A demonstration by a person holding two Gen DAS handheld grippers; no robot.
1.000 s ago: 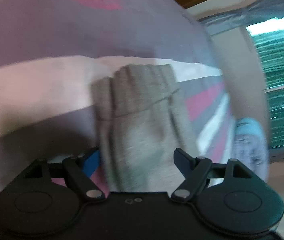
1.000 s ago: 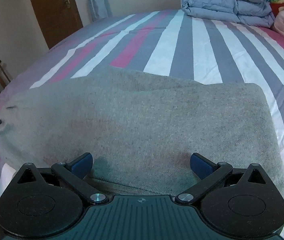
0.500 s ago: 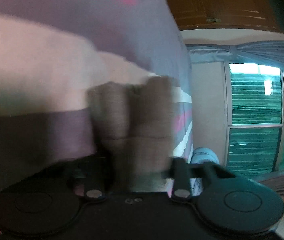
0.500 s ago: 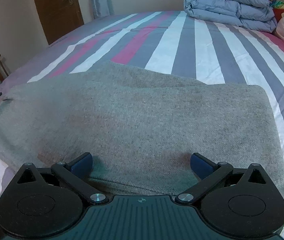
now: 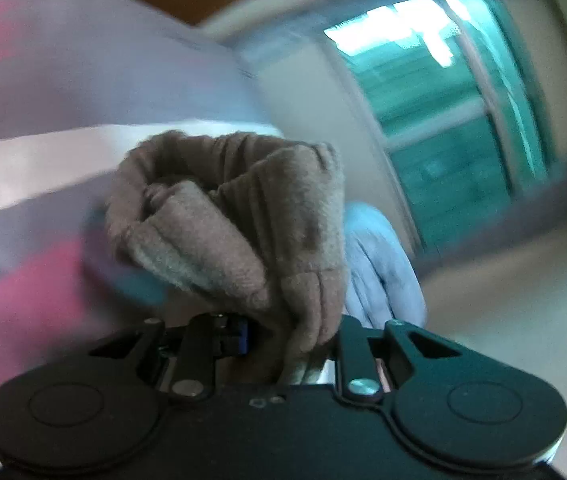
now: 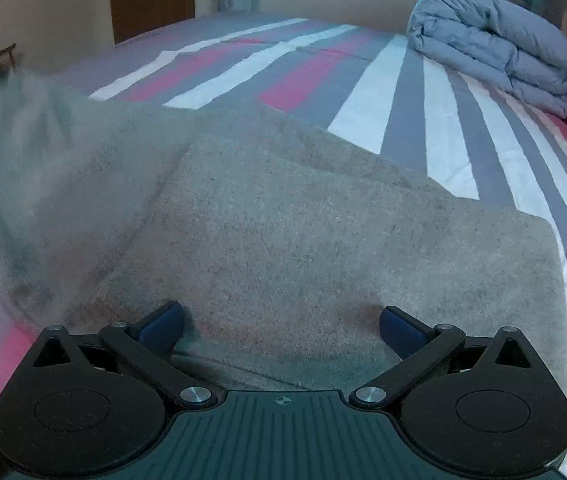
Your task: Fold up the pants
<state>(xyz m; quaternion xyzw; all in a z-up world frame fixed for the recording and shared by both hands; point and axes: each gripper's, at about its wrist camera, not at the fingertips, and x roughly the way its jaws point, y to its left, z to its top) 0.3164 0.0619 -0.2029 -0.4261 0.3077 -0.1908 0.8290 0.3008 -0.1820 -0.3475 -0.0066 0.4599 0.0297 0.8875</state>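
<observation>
Grey fleece pants [image 6: 303,240] lay across the striped bed [image 6: 403,92], one end bunched and lifted, pinched in the left tool [image 5: 287,340]. The right tool [image 6: 281,322] hovered spread over the flat part. Carrying the raised end straight over, edges aligned, would likely fold cleanly.

The pants [image 6: 303,240] are matt, fuzzy grey knit cloth; the bed [image 6: 363,92] sheet is smooth striped cloth; the quilt [image 6: 491,40] is puffy.
</observation>
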